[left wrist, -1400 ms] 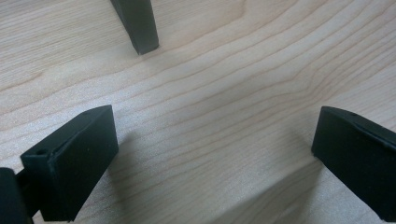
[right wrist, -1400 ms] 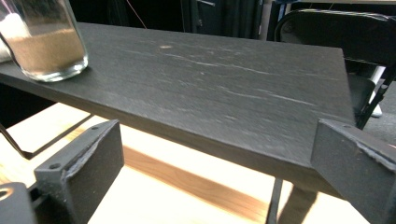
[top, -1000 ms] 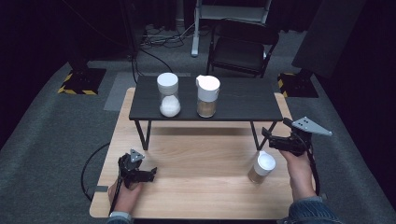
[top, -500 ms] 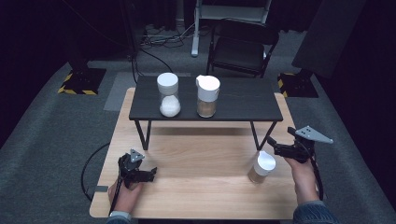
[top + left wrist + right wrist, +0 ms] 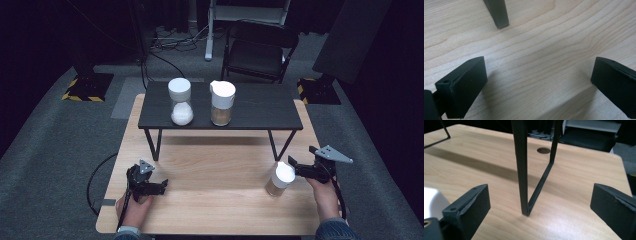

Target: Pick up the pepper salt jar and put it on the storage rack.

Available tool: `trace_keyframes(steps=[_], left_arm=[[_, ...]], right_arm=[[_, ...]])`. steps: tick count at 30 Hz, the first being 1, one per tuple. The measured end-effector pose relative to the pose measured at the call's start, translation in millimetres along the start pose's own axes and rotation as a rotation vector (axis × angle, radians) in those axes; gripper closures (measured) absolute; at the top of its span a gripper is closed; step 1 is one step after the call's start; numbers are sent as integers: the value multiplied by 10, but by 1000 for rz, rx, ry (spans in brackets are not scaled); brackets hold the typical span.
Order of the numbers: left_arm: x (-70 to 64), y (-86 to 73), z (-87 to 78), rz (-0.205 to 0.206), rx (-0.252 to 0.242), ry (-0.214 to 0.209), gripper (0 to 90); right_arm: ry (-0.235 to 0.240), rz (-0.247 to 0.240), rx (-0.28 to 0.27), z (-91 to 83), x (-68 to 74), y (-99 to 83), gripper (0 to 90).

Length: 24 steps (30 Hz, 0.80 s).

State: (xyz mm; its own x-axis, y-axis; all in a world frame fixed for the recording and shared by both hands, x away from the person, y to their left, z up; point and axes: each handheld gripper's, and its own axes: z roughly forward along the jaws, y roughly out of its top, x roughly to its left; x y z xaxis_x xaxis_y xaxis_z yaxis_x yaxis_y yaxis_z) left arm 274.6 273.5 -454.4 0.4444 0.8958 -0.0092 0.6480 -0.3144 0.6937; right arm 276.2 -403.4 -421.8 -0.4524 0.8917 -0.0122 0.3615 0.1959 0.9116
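Note:
On the wooden table (image 5: 215,165) stands a black riser shelf (image 5: 260,107). It carries a white-lidded jar of white grains (image 5: 180,103) and a white-lidded jar of brown grains (image 5: 222,103). A third white-lidded jar with brown contents (image 5: 279,180) stands on the table at the front right. My right gripper (image 5: 296,168) is open, just right of that jar and apart from it; the jar's lid (image 5: 431,200) is at the left edge of the right gripper view. My left gripper (image 5: 161,185) rests open at the front left with nothing between its fingers.
The riser's thin black leg (image 5: 522,170) stands straight ahead between the right gripper's (image 5: 539,202) jaws. Another leg tip (image 5: 498,15) lies ahead of the left gripper (image 5: 536,85). Cables trail off the table's front-left edge. A black chair (image 5: 260,50) stands behind the table.
My right gripper has drawn back toward the table's front and lower, from near the riser's right leg to beside the jar on the table. The left gripper has not moved.

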Motion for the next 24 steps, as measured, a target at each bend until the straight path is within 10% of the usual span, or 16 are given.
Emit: trace_keyframes(steps=[24], left_arm=[[-1,-1,0,-1,0,0,1]], right_arm=[[-50,-23,124,116,-92,-285,19]])
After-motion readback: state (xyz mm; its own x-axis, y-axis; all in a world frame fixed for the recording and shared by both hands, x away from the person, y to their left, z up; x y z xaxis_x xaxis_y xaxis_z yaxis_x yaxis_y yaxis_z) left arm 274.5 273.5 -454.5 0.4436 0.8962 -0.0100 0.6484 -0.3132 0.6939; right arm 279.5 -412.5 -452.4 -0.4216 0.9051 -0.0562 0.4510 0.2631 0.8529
